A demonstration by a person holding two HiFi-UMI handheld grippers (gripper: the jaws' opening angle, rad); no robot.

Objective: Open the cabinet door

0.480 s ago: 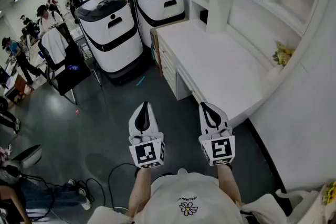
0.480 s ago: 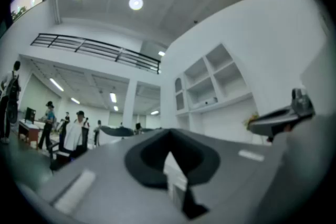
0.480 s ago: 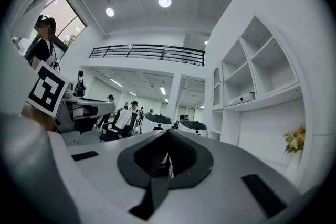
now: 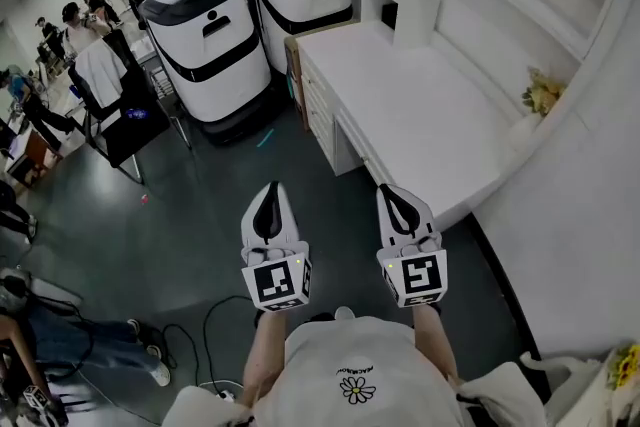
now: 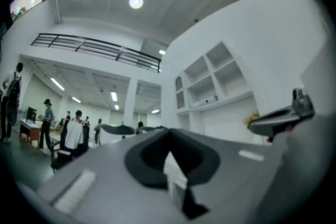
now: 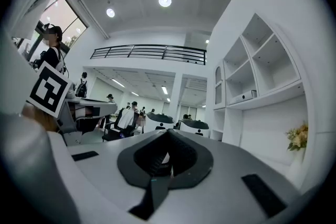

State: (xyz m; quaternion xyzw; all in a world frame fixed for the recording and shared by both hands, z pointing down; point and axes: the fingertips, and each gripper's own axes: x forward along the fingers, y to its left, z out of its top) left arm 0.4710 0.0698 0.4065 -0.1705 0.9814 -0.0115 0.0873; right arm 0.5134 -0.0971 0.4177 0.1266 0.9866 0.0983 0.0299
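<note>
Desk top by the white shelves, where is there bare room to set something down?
Nearly all of the white desk top is bare, from its front edge back to the shelves; only the yellow flowers sit by its right end. The floor further left is crowded with white machines and a chair.

My left claw (image 4: 270, 188) and right claw (image 4: 386, 191) are white with black pads and black-and-white square markers. White desk (image 4: 400, 75) at one o'clock, yellow flowers (image 4: 543, 95) at two, dark grey floor (image 4: 170, 185) at nine.
</note>
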